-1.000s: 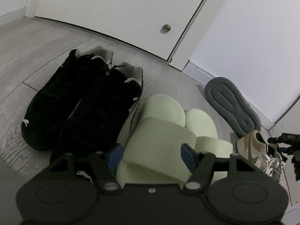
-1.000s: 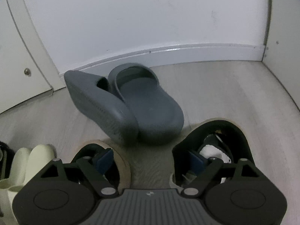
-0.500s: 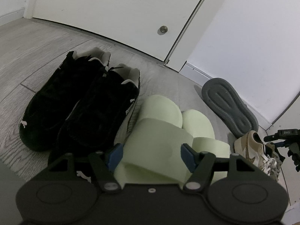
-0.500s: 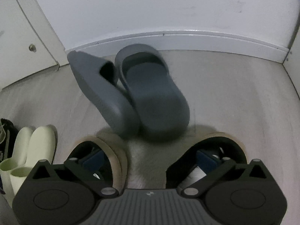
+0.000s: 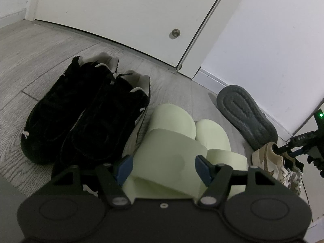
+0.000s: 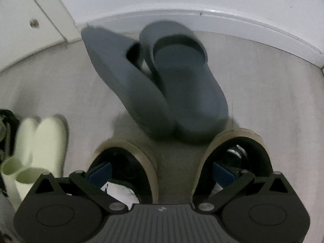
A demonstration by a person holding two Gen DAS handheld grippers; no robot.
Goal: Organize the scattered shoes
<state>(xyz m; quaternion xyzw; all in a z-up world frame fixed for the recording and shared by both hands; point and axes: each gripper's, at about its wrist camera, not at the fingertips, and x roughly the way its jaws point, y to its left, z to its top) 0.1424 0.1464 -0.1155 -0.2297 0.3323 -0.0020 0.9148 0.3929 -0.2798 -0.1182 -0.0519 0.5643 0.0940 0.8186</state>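
Far left on the floor [image 5: 40, 56]: black sneakers [image 5: 85, 117], paired side by side. Suede-like uppers, soft but backed by a firm sole; best taken at the heel collar.

Next over: pale green slide [image 5: 168, 154], pinched across its broad strap by the left tool [image 5: 163, 169], one pad on each strap edge, its mate [image 5: 212, 135] just beside. Probably light, moulded foam: springy, likely to give under the pads, smooth enough to slip, so better a grip low on the strap, near the footbed.

Further right, near the baseboard: grey slides [image 6: 188, 85], one flat, the other [image 6: 129, 85] tipped on edge against it. Same foam feel by the look; strap or sidewall for a hold.

Rightmost: tan sneakers [image 6: 239, 133], standing close together. Right tool [image 6: 162, 171] spread wide, jaws just opened further, one finger down inside each shoe, the two inner collars between them and seemingly not pressed. Padded collars, compressible; pinching both together looks workable.
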